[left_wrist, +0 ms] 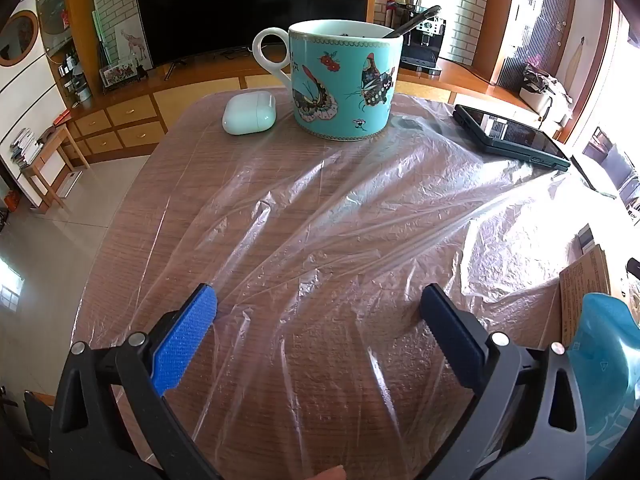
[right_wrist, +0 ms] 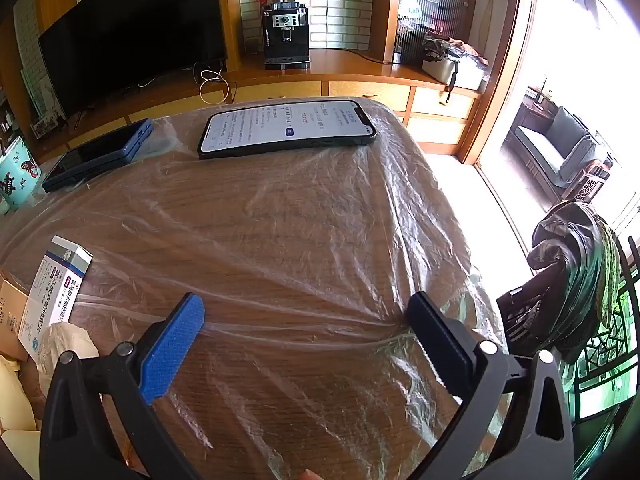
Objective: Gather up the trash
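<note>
A clear plastic sheet (left_wrist: 320, 220) lies spread and wrinkled over the wooden table (left_wrist: 132, 208); it also shows in the right wrist view (right_wrist: 304, 232). My left gripper (left_wrist: 318, 300) is open, its blue pads just above the sheet near the table's near edge. My right gripper (right_wrist: 306, 308) is open, hovering over the sheet's near part. A white medicine box (right_wrist: 52, 288) and a crumpled white tissue (right_wrist: 66, 346) lie at the left of the right wrist view. A blue wrapper (left_wrist: 604, 368) and a brown carton (left_wrist: 582, 292) sit at the left wrist view's right edge.
A turquoise butterfly mug (left_wrist: 346, 80) with a spoon, a white earbud case (left_wrist: 249, 113) and a dark folding phone (left_wrist: 510, 134) rest on the far side. A lit smartphone (right_wrist: 288, 128) lies on the sheet. A chair draped with clothes (right_wrist: 572, 272) stands to the right.
</note>
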